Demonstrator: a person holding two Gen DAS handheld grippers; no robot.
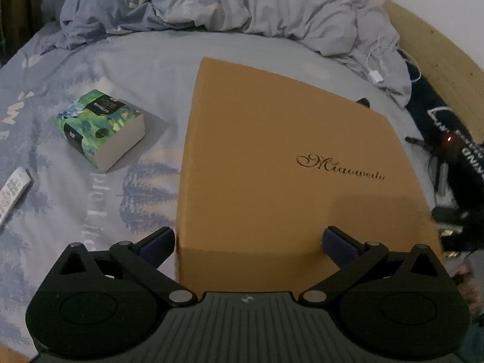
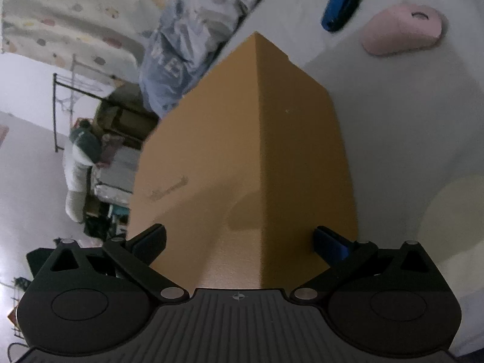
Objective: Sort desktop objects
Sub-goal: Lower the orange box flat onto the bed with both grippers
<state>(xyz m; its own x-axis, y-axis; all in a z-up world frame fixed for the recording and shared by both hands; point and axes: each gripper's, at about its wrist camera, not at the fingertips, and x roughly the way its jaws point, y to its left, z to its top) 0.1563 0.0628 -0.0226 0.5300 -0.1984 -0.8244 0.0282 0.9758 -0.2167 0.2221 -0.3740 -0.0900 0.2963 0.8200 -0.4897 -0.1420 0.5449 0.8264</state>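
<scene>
Lying flat on the bed sheet (image 1: 90, 211), lid up: a tan cardboard box (image 1: 287, 157) with a cursive logo (image 1: 341, 168) printed toward its right side. Hovering at the box's near edge: the left tongs (image 1: 248, 242), spread wide and gripping nothing, one blue-padded finger (image 1: 157, 242) hanging just off the box's left corner, the other over the lid. Sitting left of the box and apart from it: a tissue pack (image 1: 101, 127) in a green leafy wrapper. Showing at the far left edge: part of a white remote control (image 1: 12, 193), too cut off to read. Bunching up across the far end of the bed: a rumpled blue-grey duvet (image 1: 242, 3). Trailing over the duvet's right side: a white charging cable (image 1: 378, 72). Lying in shadow beyond the box's right side: dark items, too dim to make out.

Looking from the right wrist: the same box (image 2: 242, 157) seen corner-on, its vertical edge centred in view. Hanging just in front of that corner: the right tongs (image 2: 240, 242), likewise wide apart and empty, one finger on each side of the corner; touching or not, cannot tell. Resting on the pale surface past the box: a pink computer mouse (image 2: 402, 30) and, just beside it, a blurred blue object (image 2: 345, 3). Standing in the background at left: a metal rack (image 2: 63, 106) and cluttered shelves.
</scene>
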